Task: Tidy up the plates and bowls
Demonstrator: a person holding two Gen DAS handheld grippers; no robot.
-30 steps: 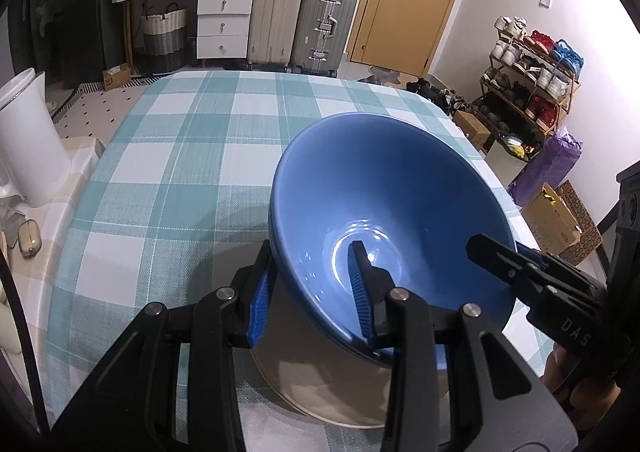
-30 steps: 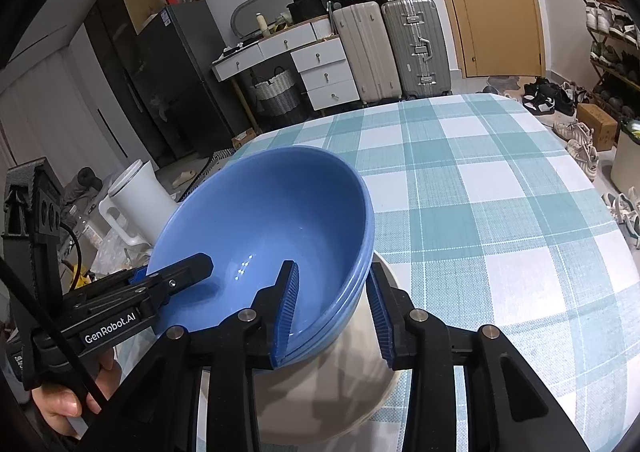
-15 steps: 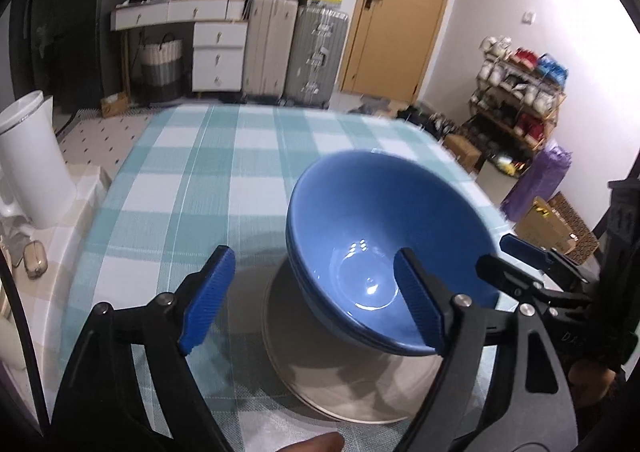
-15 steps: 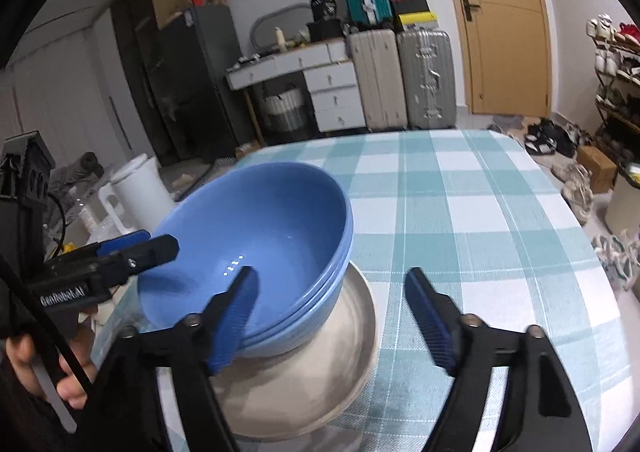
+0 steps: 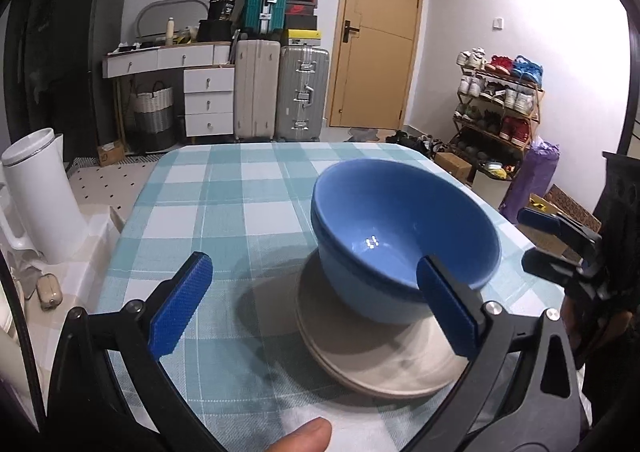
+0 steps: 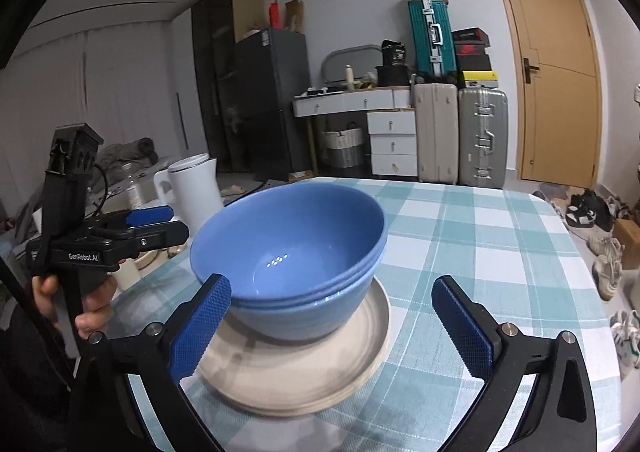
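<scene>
A stack of blue bowls (image 5: 404,236) stands on a stack of beige plates (image 5: 376,348) on the checked tablecloth (image 5: 224,212). It also shows in the right wrist view, bowls (image 6: 292,256) on plates (image 6: 296,368). My left gripper (image 5: 316,304) is open and empty, drawn back on the near left of the stack. My right gripper (image 6: 332,324) is open and empty, drawn back on the near right. Each gripper shows in the other's view, the right one (image 5: 560,240) and the left one (image 6: 132,228).
A white kettle (image 5: 40,196) stands on a side surface left of the table. The table's far edge (image 5: 288,146) and right edge (image 6: 576,248) drop to the floor. Suitcases (image 5: 280,88), drawers, a door and a shoe rack (image 5: 500,104) stand beyond.
Both grippers were shut on the rim of the blue bowls. They opened, let the bowls rest on the plates, and pulled back and up from the stack.
</scene>
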